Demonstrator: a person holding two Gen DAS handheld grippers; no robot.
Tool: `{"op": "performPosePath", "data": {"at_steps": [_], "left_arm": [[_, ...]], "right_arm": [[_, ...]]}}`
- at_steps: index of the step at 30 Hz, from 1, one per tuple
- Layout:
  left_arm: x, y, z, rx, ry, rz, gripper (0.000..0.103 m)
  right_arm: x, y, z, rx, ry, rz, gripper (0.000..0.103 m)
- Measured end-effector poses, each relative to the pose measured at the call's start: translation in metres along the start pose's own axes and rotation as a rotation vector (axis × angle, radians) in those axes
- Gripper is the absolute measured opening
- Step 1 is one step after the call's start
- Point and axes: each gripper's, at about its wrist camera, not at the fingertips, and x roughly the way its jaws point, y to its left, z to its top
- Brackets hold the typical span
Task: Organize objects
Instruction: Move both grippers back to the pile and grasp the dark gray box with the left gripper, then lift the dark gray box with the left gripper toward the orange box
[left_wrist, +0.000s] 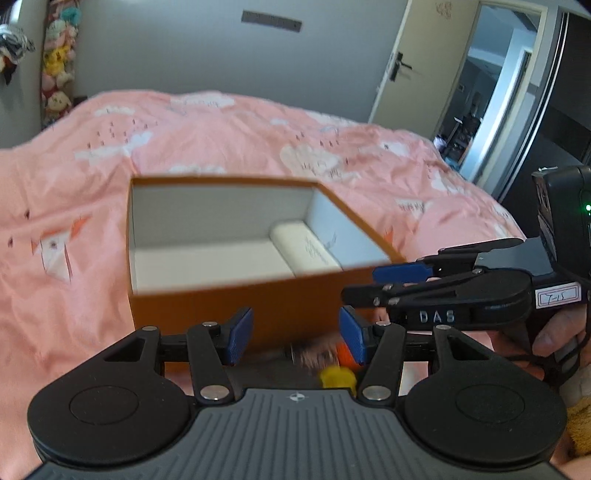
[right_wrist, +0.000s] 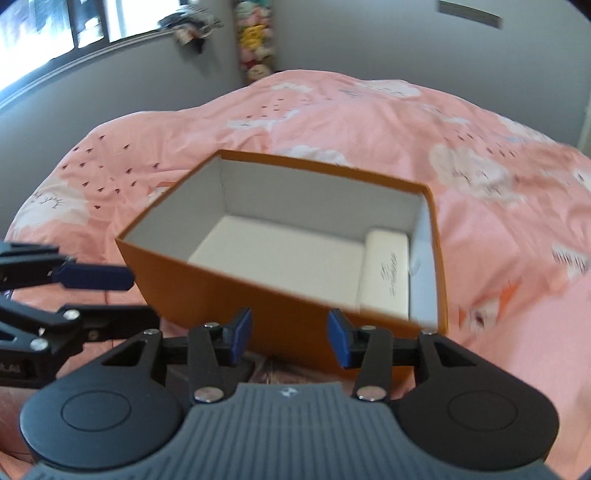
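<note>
Looks like the gap between drops in a tidy-up: nothing carried, just lining up for another pick.

- Seeing the left tool (left_wrist: 296, 338) spread wide, pinching nothing, aimed down at the near wall of the orange box (left_wrist: 229, 310).
- Same deal with the right tool (right_wrist: 290, 338): spread about halfway, nothing between the blue pads, hanging just off to the right of the left one and pointing across at the box corner. Can make out a hand (left_wrist: 561, 332) on its grip.
- Already got one cream case (left_wrist: 306, 247) inside, tucked against the box wall on the far-right side from the left tool.
- Just under and slightly right of the left tool's pads: a yellow piece (left_wrist: 338, 376) and a blurry brownish thing (left_wrist: 314, 354), both too smeared to name. Probably the leftovers to sort.

Next move, guessing: dip the left tool onto that small stuff, close on one piece, lift over the rim, let go in the open floor space left of the case.

On materials:
- Rigid cardboard for the box, matte orange outside, pale grey-white inside, straight walls, no lid on.
- Smooth rounded oblong for the case, with faint script on top.
- Soft, wrinkly pink bedcover (left_wrist: 184, 140) underneath everything, so expect sinking and wobble when pressing down.
- Ribbed blue pads, should bite fine on small bits.
</note>
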Motion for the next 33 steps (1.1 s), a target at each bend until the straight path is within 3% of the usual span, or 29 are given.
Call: {"op": "performPosePath", "data": {"at_steps": [5,13,18,21,23,25,33], "left_arm": [[0.004,0.007,-0.021,-0.040,0.076,0.026,0.063],[0.003,0.053,-0.024,-0.340,0.100,0.001,0.071],[0.019,0.065,-0.029,-0.456,0.142,-0.006,0.071],[0.029,0.071,-0.032,-0.514,0.162,-0.001,0.072],[0.035,0.076,-0.033,-0.546,0.178,0.014,0.072],[0.041,0.080,-0.035,-0.569,0.195,0.019,0.072],[0.068,0.090,-0.042,-0.642,0.284,-0.017,0.072]], "right_arm": [[0.006,0.006,-0.029,0.051,0.036,-0.026,0.049],[0.022,0.001,-0.039,0.196,0.102,-0.013,0.048],[0.034,0.001,-0.036,0.242,0.118,0.008,0.048],[0.044,0.004,-0.036,0.252,0.134,0.031,0.045],[0.051,0.006,-0.037,0.249,0.151,0.043,0.036],[0.057,0.009,-0.038,0.239,0.160,0.044,0.033],[0.067,0.013,-0.038,0.187,0.162,0.012,0.032]]}}
